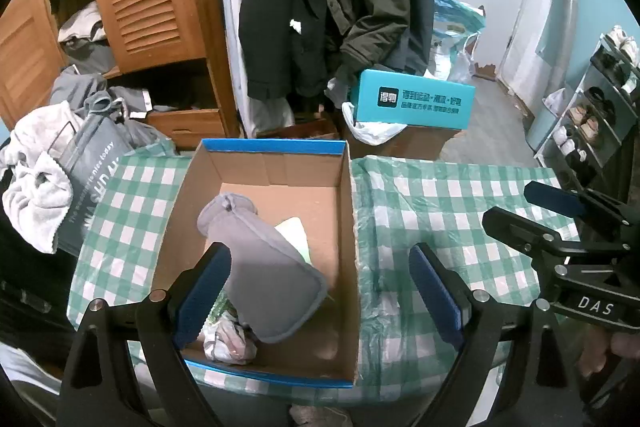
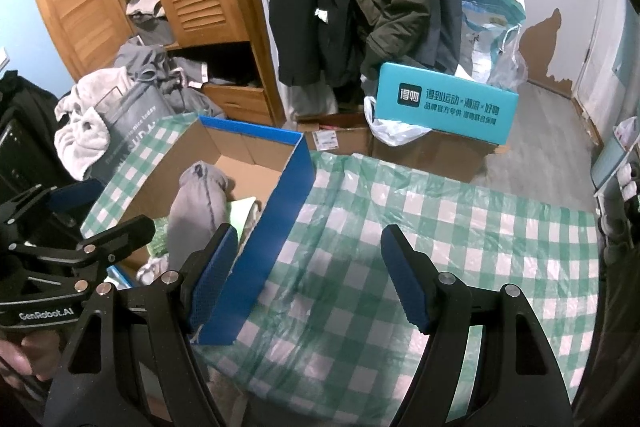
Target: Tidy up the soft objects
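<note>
Hovering over the table [image 2: 440,227], both grippers idle: left gripper [image 1: 320,291] fingers wide and empty above the box [image 1: 352,227], right gripper [image 2: 308,275] fingers wide and empty over bare cloth beside it. Grey pouch [image 1: 264,259] already lies in the box, between the left fingers, atop other soft bits. Next soft item probably the towel [image 1: 36,179], well left of the fingers; pinch a thick fold, lift clear of the box wall.

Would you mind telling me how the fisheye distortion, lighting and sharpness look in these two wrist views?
Left wrist view: strong fisheye bending with black corners, dim bluish light, the grey soft pouch in the open cardboard box fairly sharp, the left tool shading the box. Right wrist view: same curvature and cast, soft glare on the plastic-covered green checked tablecloth, the right tool dark in the foreground.
</note>
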Demonstrator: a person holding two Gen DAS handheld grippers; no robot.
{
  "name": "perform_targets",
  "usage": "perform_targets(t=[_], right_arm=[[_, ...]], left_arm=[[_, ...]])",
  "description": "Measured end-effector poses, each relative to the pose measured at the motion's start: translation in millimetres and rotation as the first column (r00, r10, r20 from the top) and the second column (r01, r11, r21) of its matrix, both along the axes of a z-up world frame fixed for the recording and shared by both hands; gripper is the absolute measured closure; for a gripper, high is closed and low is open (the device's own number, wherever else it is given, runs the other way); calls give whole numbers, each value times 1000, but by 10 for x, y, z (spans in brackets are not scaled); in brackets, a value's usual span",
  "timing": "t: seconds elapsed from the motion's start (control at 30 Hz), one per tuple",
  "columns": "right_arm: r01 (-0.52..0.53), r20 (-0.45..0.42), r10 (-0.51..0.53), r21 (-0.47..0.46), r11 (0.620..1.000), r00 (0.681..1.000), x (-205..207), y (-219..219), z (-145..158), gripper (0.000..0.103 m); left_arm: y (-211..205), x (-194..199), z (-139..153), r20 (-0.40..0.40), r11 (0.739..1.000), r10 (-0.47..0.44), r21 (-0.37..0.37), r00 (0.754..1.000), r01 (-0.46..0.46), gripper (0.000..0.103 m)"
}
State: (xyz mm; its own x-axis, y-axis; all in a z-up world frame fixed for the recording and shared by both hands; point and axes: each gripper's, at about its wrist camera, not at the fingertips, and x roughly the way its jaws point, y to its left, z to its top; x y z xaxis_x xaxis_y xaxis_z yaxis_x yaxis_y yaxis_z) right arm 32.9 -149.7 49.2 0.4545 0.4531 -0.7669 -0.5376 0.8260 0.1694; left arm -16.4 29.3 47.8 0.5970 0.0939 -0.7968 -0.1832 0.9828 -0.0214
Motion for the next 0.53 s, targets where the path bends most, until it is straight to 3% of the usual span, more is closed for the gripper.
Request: perform_targets(t=[0.53], right_arm=[[1, 0, -1, -4, 1000, 1000, 1, 11, -2, 30]], left_arm=[[-70, 19, 20, 0, 1000, -15, 17, 1000, 15, 11]])
